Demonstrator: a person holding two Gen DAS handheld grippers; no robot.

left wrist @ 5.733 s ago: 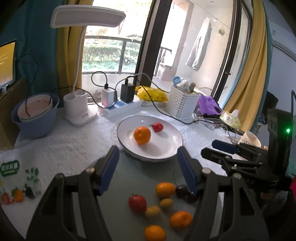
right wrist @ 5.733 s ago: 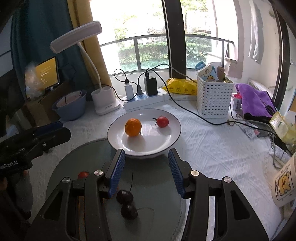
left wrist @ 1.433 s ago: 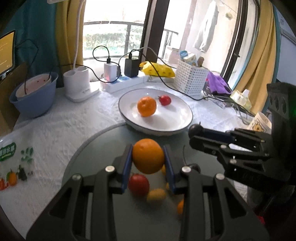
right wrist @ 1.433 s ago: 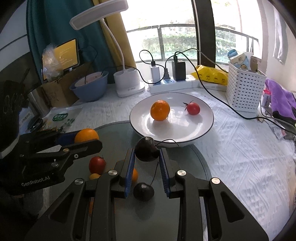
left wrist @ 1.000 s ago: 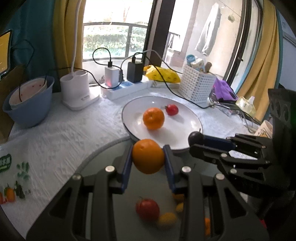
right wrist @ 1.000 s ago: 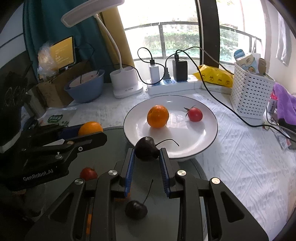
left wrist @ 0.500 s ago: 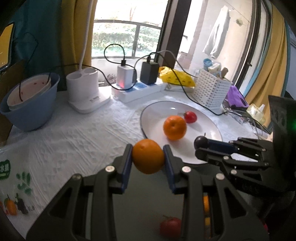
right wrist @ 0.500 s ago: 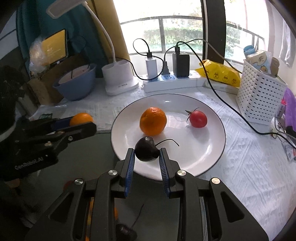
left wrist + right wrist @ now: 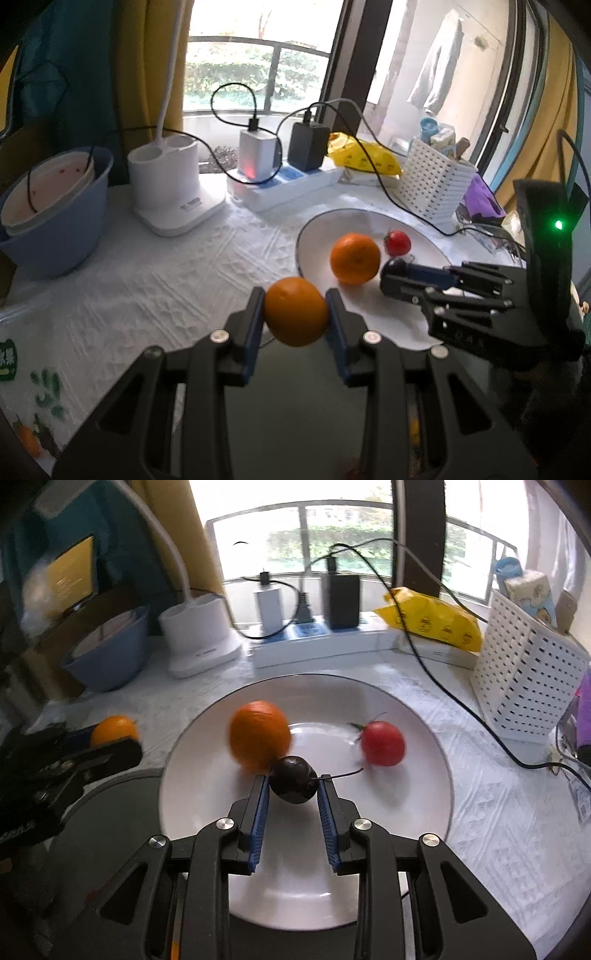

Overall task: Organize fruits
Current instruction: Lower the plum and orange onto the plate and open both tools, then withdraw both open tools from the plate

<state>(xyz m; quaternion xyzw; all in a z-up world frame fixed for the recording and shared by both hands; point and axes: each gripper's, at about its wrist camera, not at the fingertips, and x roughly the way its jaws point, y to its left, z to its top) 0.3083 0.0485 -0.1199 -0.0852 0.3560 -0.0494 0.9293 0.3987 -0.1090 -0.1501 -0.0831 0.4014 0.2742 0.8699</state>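
My left gripper (image 9: pixel 295 312) is shut on an orange mandarin (image 9: pixel 295 311), held just left of the white plate (image 9: pixel 400 325). On that plate lie another mandarin (image 9: pixel 354 258) and a small red tomato (image 9: pixel 398 243). My right gripper (image 9: pixel 292 786) is shut on a dark cherry (image 9: pixel 292 784) with its stem pointing right, hovering over the white plate (image 9: pixel 417 805) just in front of the mandarin (image 9: pixel 258 734); the tomato (image 9: pixel 382 743) lies to the right. In the left wrist view the right gripper (image 9: pixel 395 271) reaches in over the plate from the right.
A dark round glass top (image 9: pixel 295 413) lies under both grippers. Behind the plate stand a power strip with chargers (image 9: pixel 314 635), a white lamp base (image 9: pixel 199 642), a blue bowl (image 9: pixel 107 653), a yellow packet (image 9: pixel 432 622) and a white basket (image 9: pixel 528 675). Cables cross the white cloth.
Both grippers have moved forward toward the plate with their fruit. The cherry now hangs over the plate's middle, and the loose fruit on the glass has dropped out of view.
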